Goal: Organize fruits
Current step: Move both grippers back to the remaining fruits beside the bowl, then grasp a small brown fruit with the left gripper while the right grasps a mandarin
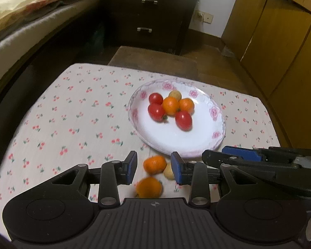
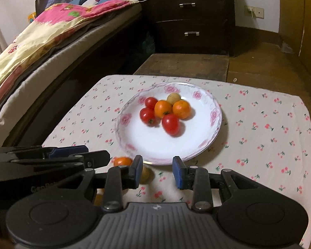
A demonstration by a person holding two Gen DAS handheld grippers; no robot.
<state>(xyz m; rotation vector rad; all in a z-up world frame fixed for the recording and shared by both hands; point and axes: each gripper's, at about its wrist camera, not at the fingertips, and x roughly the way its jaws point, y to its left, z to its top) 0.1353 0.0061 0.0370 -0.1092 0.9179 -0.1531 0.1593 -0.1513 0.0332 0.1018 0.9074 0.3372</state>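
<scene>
A white plate with pink roses (image 1: 205,141) (image 2: 197,145) holds three red tomatoes (image 1: 183,120), two oranges (image 1: 171,105) and a small yellow fruit (image 1: 174,94). In front of the plate, on the cloth, lie two oranges (image 1: 154,163) (image 1: 148,187) and a yellow fruit (image 1: 169,171). My left gripper (image 1: 154,169) is open, its jaws on either side of these loose fruits, gripping none. My right gripper (image 2: 158,172) is open and empty, just right of the yellow fruit (image 2: 146,174) and an orange (image 2: 122,161).
The table has a white cherry-print cloth (image 1: 72,114). A bed with a colourful quilt (image 2: 51,31) runs along the left. A dark drawer chest (image 2: 188,16) stands behind, wooden cabinets (image 1: 280,41) at the right. The right gripper shows in the left wrist view (image 1: 248,155).
</scene>
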